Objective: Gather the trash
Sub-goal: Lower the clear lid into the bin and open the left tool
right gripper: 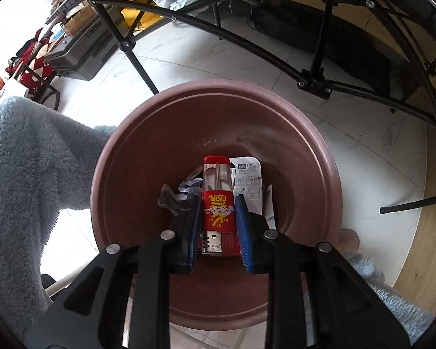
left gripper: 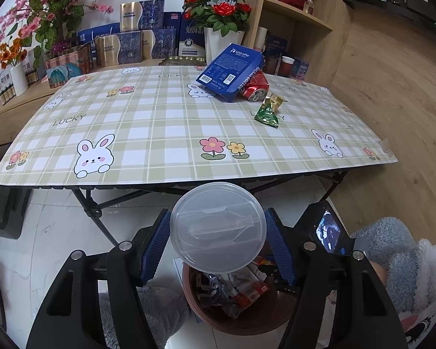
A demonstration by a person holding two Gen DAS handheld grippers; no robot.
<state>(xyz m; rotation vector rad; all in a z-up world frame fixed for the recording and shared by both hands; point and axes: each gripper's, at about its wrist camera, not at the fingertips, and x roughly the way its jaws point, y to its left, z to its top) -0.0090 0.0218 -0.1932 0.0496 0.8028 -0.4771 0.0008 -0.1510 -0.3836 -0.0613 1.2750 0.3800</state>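
My left gripper [left gripper: 218, 226] is shut on a clear round plastic lid [left gripper: 218, 226], held above a brown bin [left gripper: 255, 317] on the floor that holds wrappers. My right gripper [right gripper: 218, 212] is shut on a red packet with a clear window [right gripper: 218, 203], held inside the brown bin [right gripper: 125, 151] over paper scraps and a white label [right gripper: 250, 177]. On the table [left gripper: 160, 122] lie a blue coffee box [left gripper: 232, 72], a red can [left gripper: 254, 87] under it, and a green-gold wrapper [left gripper: 269, 110].
Boxes, flower vases [left gripper: 221, 43] and a wooden shelf [left gripper: 299, 14] stand behind the table. The table's black folding legs [right gripper: 314, 78] rise just beyond the bin. A fluffy blue sleeve [right gripper: 29, 160] is to the left of the bin.
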